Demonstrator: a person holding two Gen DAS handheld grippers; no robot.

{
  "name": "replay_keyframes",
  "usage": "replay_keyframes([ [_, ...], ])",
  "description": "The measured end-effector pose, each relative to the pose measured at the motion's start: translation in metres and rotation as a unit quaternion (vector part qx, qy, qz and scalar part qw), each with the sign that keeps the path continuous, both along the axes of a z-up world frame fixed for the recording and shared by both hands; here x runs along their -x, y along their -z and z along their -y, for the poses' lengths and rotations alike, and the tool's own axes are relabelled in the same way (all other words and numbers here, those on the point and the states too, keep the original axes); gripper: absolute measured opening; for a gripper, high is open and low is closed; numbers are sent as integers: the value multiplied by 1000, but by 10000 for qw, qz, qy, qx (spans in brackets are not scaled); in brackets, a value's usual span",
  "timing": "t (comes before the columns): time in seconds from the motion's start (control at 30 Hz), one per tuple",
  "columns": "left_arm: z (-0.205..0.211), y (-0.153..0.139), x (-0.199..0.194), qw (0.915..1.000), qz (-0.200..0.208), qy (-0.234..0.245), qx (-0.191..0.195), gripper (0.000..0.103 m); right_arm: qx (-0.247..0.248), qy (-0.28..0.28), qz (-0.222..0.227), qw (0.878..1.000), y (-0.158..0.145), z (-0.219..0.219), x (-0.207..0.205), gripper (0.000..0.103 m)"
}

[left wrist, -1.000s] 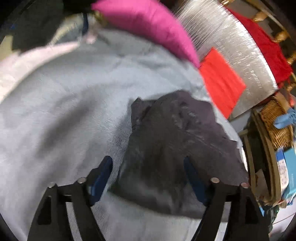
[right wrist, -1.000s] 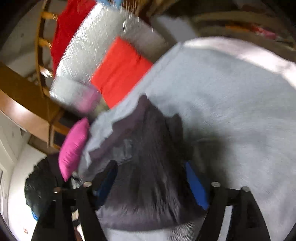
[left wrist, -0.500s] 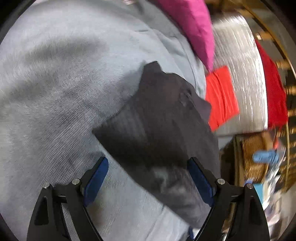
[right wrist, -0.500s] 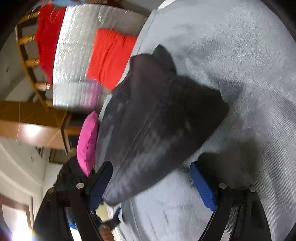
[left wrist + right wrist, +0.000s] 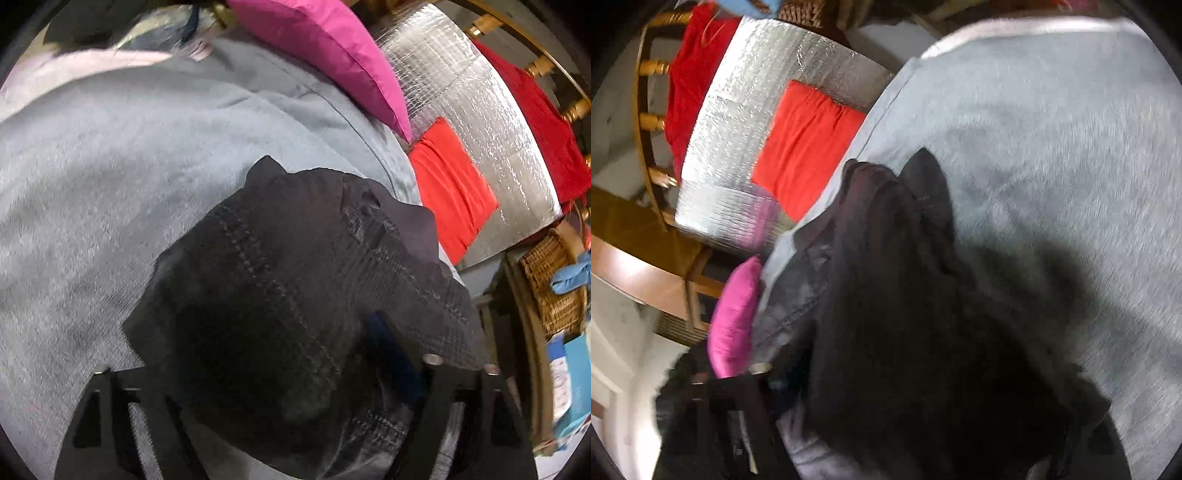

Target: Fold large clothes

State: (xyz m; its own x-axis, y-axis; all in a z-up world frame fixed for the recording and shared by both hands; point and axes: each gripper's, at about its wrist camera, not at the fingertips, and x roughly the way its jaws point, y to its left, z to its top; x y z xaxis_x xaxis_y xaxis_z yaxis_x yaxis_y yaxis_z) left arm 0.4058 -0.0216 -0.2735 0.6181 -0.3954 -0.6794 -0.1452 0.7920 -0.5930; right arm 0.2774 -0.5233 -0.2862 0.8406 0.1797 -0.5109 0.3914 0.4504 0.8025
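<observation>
Dark trousers [image 5: 280, 295] lie bunched on the grey bedcover [image 5: 92, 192], near its right edge, draped over both tools. Cloth hides the left gripper [image 5: 266, 373] and the right gripper [image 5: 886, 387], so whether their jaws are apart or clamped cannot be told. Risk: a shallow or layered pinch could let heavy denim slip mid-fold, or drag it off the edge toward the red cushion [image 5: 450, 188].

Open room: wide grey fleece blanket [image 5: 110, 184] left of the dark stitched garment [image 5: 280, 295].
Obstacles: magenta satin cushion [image 5: 325, 51], folded red cloth [image 5: 450, 184] beyond.
</observation>
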Motion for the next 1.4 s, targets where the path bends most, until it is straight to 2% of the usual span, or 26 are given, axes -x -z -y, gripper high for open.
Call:
replay_keyframes([
  [0.07,-1,-2,1,10000,43,-19,-49,58,156,-47,25,9999,-3,-1,-3,57],
  [0.1,-2,-3,1,10000,59,-1,-77,51,284,-82,43,9996,-7,-4,-4,54],
  [0.17,-4,-5,4,9999,98,37,-106,44,551,-130,55,9984,-18,-12,-4,42],
  [0.23,-2,-8,5,9997,159,78,-172,38,853,-183,69,9962,-29,-18,-1,39],
  [0.37,-5,-17,16,9995,244,98,-164,32,1011,-172,195,9945,-40,-24,10,35],
  [0.53,-13,-29,38,9994,234,233,-88,31,1203,-200,294,9921,-54,-27,33,35],
  [0.7,-16,-36,93,9978,256,492,-370,31,1094,-234,274,9933,-57,-26,70,35],
  [0.83,-16,-27,128,9965,252,560,-571,32,1020,-248,274,9941,-53,-26,103,35],
  [0.93,-15,-15,141,9942,176,646,-846,45,758,-363,71,9964,-37,-23,112,36],
  [0.97,-16,-13,142,9935,104,647,-928,54,600,-397,-26,9974,-29,-20,110,43],
  [1.0,-17,-14,142,9918,4,660,-1094,65,430,-443,-157,9980,-19,-17,108,50],
  [1.03,-17,-17,143,9902,-70,669,-1223,70,272,-452,-328,9981,-12,-14,107,60],
  [1.07,-20,-23,146,9870,-174,685,-1440,76,59,-446,-408,9982,-7,-10,109,62],
  [1.17,-25,-48,168,9771,25,803,-1972,78,-364,-563,-471,9966,-7,-6,128,66],
  [1.27,-29,-67,189,9615,345,788,-2609,80,-156,-677,-603,9958,-21,-5,156,69],
  [1.3,-28,-72,194,9536,496,753,-2874,80,-29,-745,-645,9951,-26,-5,165,69],
  [1.4,-22,-84,201,9363,834,683,-3342,80,505,-884,-586,9931,-51,-6,190,69],
])
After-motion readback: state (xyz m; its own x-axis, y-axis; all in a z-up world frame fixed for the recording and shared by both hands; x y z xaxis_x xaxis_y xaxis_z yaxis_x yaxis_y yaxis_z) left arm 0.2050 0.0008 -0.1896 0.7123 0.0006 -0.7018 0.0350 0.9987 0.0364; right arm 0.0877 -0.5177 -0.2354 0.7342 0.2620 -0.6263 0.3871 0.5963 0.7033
